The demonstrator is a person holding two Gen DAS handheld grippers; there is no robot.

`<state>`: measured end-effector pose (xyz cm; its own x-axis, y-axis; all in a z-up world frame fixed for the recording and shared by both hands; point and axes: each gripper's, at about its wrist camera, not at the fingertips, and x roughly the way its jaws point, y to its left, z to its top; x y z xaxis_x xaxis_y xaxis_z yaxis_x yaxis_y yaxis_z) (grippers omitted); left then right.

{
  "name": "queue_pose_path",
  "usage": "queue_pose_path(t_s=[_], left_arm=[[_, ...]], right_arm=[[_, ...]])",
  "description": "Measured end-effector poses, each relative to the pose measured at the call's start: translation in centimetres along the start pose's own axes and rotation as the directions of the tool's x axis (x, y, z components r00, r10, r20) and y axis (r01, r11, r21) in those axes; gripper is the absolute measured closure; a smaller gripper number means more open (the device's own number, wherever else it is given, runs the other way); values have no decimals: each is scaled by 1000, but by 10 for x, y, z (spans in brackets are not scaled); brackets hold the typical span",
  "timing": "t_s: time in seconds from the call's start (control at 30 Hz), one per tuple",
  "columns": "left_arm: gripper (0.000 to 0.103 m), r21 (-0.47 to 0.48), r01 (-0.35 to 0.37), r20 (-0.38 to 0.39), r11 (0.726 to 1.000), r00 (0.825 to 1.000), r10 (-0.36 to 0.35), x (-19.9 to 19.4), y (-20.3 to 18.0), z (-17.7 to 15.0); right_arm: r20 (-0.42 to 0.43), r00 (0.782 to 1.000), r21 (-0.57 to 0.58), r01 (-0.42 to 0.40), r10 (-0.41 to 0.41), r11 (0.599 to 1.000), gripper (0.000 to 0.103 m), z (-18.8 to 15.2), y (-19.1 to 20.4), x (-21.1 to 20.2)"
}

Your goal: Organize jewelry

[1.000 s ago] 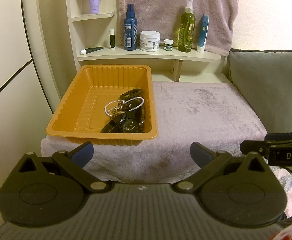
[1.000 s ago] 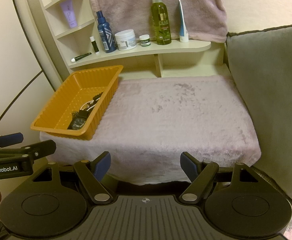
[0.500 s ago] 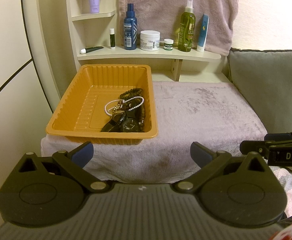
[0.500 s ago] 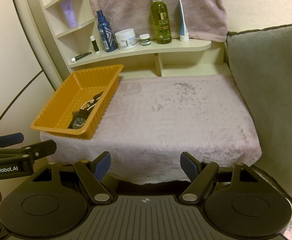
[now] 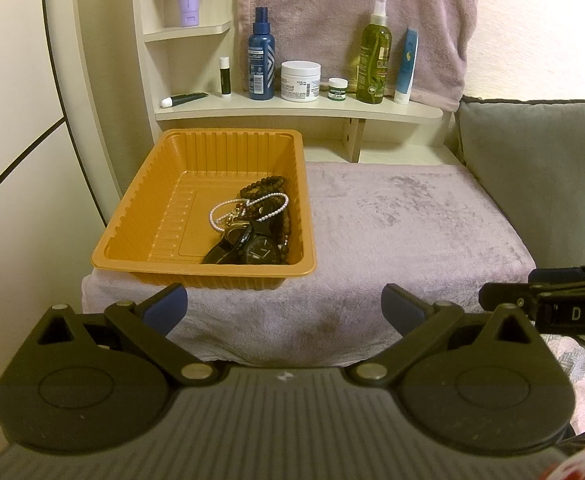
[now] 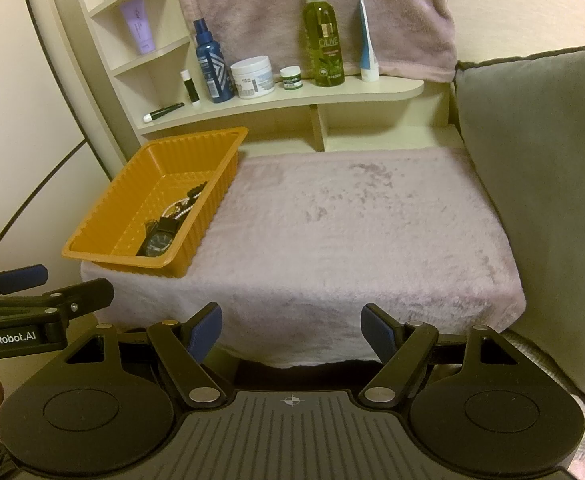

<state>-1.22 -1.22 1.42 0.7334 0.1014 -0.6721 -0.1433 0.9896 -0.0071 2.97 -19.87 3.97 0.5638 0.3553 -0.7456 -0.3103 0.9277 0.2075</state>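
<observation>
Both wrist views face forward and downward, near table front; share orange tray [image 5: 220,152], shelf [image 6: 276,106].

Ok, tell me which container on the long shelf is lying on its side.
The small dark tube with the white cap, at the left end of the shelf. The bottles, jars and other tubes there stand upright.

1. A home setting is indicated, likely a bedroom or dressing corner.
2. Toiletries are lined on a cream shelf [image 5: 300,110]: spray bottle [image 5: 261,66], cream jar [image 5: 300,81], olive bottle [image 5: 373,58].
3. A plush blanket [image 6: 352,232] and a grey cushion [image 6: 540,184] are seen beside it.
</observation>
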Motion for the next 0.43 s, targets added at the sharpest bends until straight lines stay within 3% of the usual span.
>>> queue_pose_path(t_s=[0.43], left_arm=[[0,0,12,31,1000,999,-12,0,1,-3]], right_arm=[[0,1000,1,-4,4,1000,27,-1,0,1]])
